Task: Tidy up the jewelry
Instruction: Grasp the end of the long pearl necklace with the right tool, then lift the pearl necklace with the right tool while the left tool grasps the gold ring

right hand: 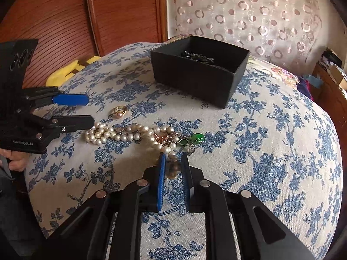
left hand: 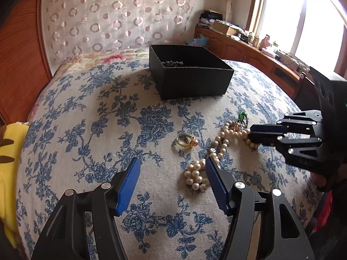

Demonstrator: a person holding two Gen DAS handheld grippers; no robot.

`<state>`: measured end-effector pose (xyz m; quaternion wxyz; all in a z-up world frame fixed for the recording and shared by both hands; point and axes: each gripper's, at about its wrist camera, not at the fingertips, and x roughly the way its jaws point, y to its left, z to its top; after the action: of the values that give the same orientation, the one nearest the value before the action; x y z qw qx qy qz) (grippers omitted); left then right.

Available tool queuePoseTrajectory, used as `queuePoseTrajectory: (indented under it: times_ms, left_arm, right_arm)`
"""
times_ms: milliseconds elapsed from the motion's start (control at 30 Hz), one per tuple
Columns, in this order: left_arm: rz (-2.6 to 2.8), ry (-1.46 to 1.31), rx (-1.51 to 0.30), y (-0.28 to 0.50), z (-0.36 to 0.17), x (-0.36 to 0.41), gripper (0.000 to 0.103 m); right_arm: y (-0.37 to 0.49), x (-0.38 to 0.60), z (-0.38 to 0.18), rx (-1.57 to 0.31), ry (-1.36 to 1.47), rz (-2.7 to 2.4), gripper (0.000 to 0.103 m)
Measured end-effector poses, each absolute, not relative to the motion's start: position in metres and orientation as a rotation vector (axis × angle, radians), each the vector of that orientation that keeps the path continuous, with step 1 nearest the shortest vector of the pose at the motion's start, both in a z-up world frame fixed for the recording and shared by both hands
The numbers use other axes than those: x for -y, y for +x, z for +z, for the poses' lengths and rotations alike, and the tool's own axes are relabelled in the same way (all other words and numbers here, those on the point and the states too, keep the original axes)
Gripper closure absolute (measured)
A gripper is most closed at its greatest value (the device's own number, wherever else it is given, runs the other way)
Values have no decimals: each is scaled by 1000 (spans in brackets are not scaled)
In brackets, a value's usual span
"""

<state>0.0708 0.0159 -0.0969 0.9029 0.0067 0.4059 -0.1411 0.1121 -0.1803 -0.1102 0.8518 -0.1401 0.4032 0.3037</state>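
A pearl necklace (left hand: 219,149) (right hand: 121,133) lies in a heap on the blue-flowered bed cover. A gold ring (left hand: 185,141) (right hand: 120,111) lies just left of it. A green-stoned piece (left hand: 242,115) (right hand: 197,138) lies at the necklace's far end. A black open box (left hand: 188,73) (right hand: 195,71) stands further back with dark jewelry inside. My left gripper (left hand: 171,164) (right hand: 86,110) is open, its right pad beside the pearl heap. My right gripper (right hand: 172,158) (left hand: 252,133) has its jaws closed narrowly around the end pearls of the necklace.
A yellow cloth (left hand: 8,162) (right hand: 65,71) lies at the bed's edge by the wooden headboard (left hand: 17,65). A patterned curtain (left hand: 117,15) hangs behind. A cluttered wooden cabinet (left hand: 249,47) runs under the window.
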Motion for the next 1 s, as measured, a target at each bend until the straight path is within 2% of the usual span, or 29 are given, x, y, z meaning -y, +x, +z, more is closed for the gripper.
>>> queuePoseTrajectory:
  times_ms: [67,700,1000]
  left_arm:
    - [-293,16,-838,71,-96,-14,43]
    - [-302,14,-838,76,-95,-7,43]
    - [-303,7,-832,79,-91,-8,44]
  right_arm:
    - [108,180,-110,-850,-298,664,94]
    - [80,234,-48,-640,-199,580,95]
    - [89,223,-16,-579,-231,608,95]
